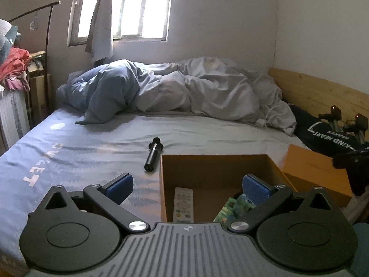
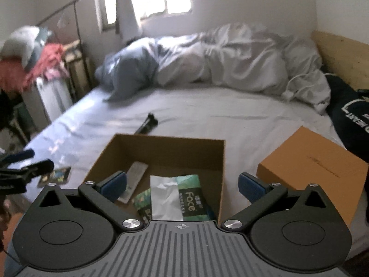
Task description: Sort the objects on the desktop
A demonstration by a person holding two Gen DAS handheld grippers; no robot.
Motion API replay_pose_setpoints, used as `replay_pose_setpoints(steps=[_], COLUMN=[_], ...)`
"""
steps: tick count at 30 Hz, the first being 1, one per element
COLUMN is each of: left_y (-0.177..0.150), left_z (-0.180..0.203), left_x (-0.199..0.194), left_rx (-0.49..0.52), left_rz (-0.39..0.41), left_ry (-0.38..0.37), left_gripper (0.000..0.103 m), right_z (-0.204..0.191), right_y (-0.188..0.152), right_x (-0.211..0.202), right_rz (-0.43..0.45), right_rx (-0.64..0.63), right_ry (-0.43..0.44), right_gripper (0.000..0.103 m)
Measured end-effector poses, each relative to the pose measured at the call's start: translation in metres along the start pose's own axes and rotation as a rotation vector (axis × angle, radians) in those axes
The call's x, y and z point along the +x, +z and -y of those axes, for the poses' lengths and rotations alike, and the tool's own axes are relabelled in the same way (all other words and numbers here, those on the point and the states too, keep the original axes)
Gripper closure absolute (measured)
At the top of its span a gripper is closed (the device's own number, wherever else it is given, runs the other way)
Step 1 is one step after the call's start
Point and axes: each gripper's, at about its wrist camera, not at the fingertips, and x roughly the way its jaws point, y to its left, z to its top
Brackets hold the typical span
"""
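Both the left gripper [image 1: 188, 188] and the right gripper [image 2: 182, 185] are wide apart and hold nothing. In the frame centre, the open box [image 2: 161, 149] contains a white remote [image 2: 136, 177] and a green tissue pack [image 2: 184, 198]; a black flashlight [image 1: 153, 153] lies on the bed [image 1: 92, 143] just beyond it.

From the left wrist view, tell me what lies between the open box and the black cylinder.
Only bare blue bedsheet. The black cylinder lies just beyond the open box's far left corner, apart from it; the left wrist view shows the gap.
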Motion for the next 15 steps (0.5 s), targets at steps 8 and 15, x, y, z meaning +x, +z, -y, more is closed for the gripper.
replay_pose_setpoints(steps=[8, 15], left_y=[-0.016, -0.028], left_z=[0.004, 0.008], left_x=[0.000, -0.005], left_rx=[0.002, 0.025], left_rz=[0.006, 0.045], left_ry=[-0.021, -0.068], left_gripper=[0.000, 0.000], right_z=[0.012, 0.026], right_y=[-0.037, -0.059], right_x=[-0.007, -0.003], right_rz=[0.099, 0.164], right_rx=[-0.018, -0.004], right_ry=[-0.041, -0.028], right_gripper=[0.000, 0.000])
